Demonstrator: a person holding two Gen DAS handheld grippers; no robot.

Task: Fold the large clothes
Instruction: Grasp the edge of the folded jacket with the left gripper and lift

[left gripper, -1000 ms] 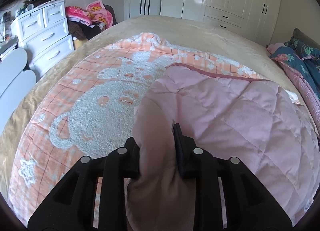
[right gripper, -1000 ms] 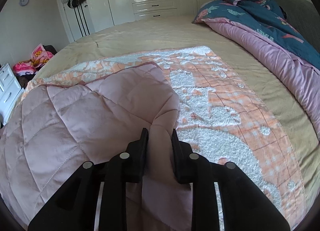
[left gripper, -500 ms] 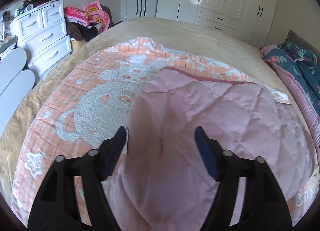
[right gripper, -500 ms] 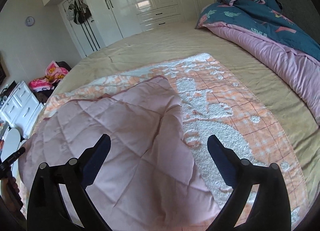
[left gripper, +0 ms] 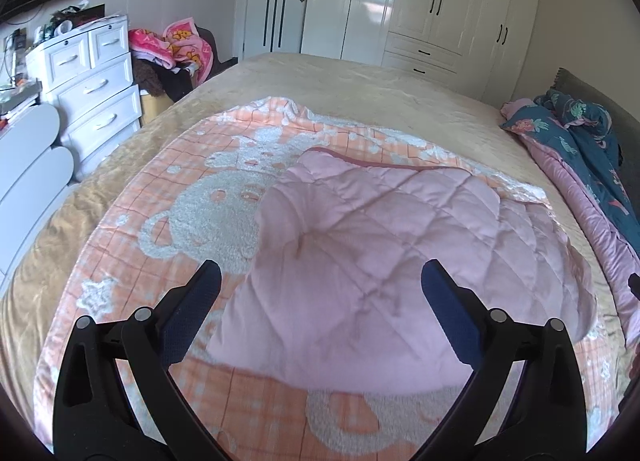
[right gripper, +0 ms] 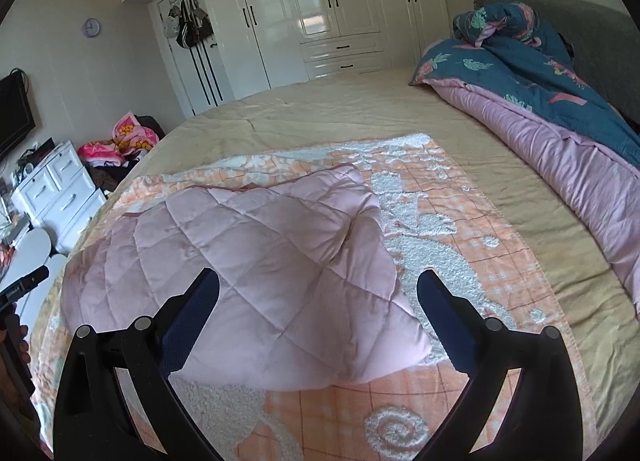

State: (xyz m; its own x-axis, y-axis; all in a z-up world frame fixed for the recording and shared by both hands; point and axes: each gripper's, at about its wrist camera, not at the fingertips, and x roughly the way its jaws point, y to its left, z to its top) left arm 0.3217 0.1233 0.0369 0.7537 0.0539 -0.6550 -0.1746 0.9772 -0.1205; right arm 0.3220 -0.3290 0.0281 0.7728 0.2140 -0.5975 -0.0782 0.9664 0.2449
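Observation:
A pink quilted garment [left gripper: 380, 253] lies folded on an orange-and-white bear-pattern blanket [left gripper: 224, 197] on the bed. It also shows in the right wrist view [right gripper: 272, 257], on the same blanket [right gripper: 452, 229]. My left gripper [left gripper: 320, 281] is open and empty, raised above the garment's near edge. My right gripper [right gripper: 318, 287] is open and empty, raised above the garment's near right corner. Neither gripper touches the cloth.
The tan bedspread [right gripper: 320, 113] surrounds the blanket. A rolled blue floral and lilac duvet [right gripper: 560, 113] lies along the headboard side. A white drawer unit [left gripper: 92, 85] and a pile of pink clothes [left gripper: 172, 45] stand left of the bed. White wardrobes [right gripper: 328, 17] line the far wall.
Both grippers were shut on the garment's near edge one second ago. They have opened, let the cloth drop onto the blanket, and pulled back and up.

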